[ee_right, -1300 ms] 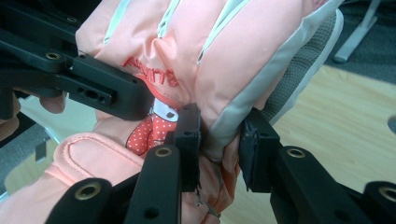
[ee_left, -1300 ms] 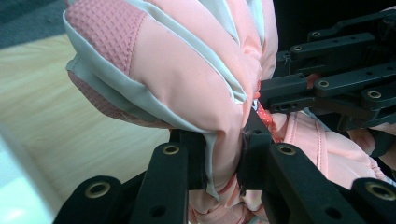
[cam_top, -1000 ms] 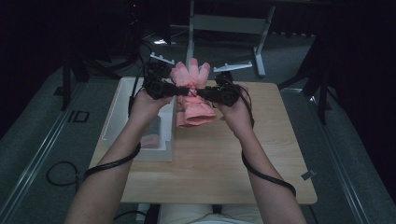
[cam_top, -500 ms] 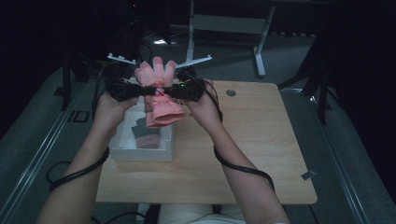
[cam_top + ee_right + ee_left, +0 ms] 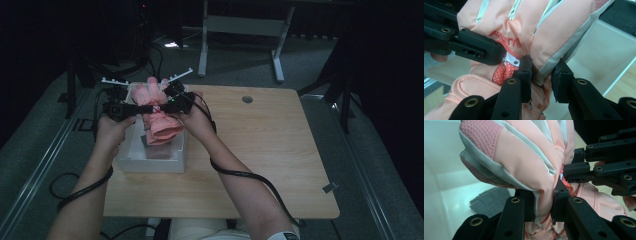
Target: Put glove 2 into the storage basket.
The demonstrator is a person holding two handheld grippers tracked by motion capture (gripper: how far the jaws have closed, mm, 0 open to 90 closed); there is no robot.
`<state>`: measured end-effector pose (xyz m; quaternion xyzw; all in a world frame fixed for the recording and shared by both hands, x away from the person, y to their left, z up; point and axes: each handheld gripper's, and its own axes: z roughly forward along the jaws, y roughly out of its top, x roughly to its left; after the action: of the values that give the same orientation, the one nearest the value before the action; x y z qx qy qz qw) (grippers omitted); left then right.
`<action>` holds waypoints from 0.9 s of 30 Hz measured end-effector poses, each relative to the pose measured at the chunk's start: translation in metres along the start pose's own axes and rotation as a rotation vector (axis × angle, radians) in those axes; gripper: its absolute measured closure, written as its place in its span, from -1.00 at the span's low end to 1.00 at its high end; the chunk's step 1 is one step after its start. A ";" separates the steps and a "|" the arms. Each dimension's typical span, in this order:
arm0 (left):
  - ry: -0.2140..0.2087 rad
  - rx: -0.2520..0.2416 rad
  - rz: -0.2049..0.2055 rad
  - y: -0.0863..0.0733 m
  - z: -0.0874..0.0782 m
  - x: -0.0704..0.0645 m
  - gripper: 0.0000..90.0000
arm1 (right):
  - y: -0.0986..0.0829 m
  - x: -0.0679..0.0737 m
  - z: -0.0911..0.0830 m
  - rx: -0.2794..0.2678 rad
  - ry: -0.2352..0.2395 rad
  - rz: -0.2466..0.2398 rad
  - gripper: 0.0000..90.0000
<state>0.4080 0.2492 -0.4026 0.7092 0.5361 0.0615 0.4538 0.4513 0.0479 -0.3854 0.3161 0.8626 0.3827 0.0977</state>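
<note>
A pink padded glove [image 5: 159, 114] with pale grey trim hangs in the air over a white bin [image 5: 131, 160] at the table's left side. My left gripper [image 5: 141, 107] is shut on the glove's left edge, and my right gripper [image 5: 161, 107] is shut on its right edge. Up close, the left gripper view has the glove [image 5: 524, 162] pinched between the black jaws of my left gripper [image 5: 543, 205], with the bin's floor below. In the right gripper view my right gripper [image 5: 541, 77] clamps a fold of the glove [image 5: 544, 32] beside a cartoon patch.
A dark grey cloth [image 5: 489, 200] lies on the bin's floor. The wooden table [image 5: 270, 150] has a round cable hole [image 5: 247, 99] at the back. Cables trail from both grippers down past the forearms. A desk frame [image 5: 240, 30] stands on the floor behind.
Both grippers have carried the glove leftward from above the table's middle to above the white bin, keeping hold of it.
</note>
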 end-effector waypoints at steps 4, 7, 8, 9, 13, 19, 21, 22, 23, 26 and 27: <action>0.015 0.006 -0.044 -0.011 0.016 0.011 0.68 | -0.009 -0.005 0.020 0.033 -0.005 0.012 0.60; 0.035 0.033 -0.063 -0.018 0.024 0.016 0.68 | -0.017 -0.007 0.035 0.068 -0.005 0.026 0.60; 0.059 0.042 -0.045 -0.018 0.025 0.014 0.68 | -0.019 -0.007 0.038 0.073 0.002 0.032 0.61; 0.089 0.053 -0.030 -0.019 0.027 0.011 0.68 | -0.020 -0.007 0.041 0.078 0.004 0.037 0.61; 0.159 0.116 -0.016 -0.021 0.037 0.005 0.68 | -0.024 -0.004 0.051 0.141 -0.022 0.022 0.65; 0.187 0.107 -0.072 -0.029 0.045 0.004 0.68 | -0.022 0.002 0.056 0.200 -0.080 -0.001 0.65; 0.166 0.117 -0.100 -0.034 0.048 0.009 0.68 | -0.021 0.004 0.059 0.246 -0.096 -0.022 0.61; 0.152 0.115 -0.117 -0.037 0.049 0.013 0.67 | -0.020 0.005 0.060 0.262 -0.100 -0.036 0.60; 0.159 0.119 -0.110 -0.037 0.050 0.012 0.67 | -0.020 0.005 0.060 0.277 -0.106 -0.044 0.58; 0.171 0.120 -0.101 -0.037 0.051 0.010 0.66 | -0.019 0.006 0.061 0.289 -0.116 -0.031 0.54; 0.171 0.122 -0.101 -0.037 0.051 0.010 0.66 | -0.019 0.006 0.061 0.297 -0.119 -0.032 0.52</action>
<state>0.4156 0.2285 -0.4631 0.6998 0.6105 0.0661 0.3650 0.4626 0.0787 -0.4405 0.3353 0.9073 0.2300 0.1069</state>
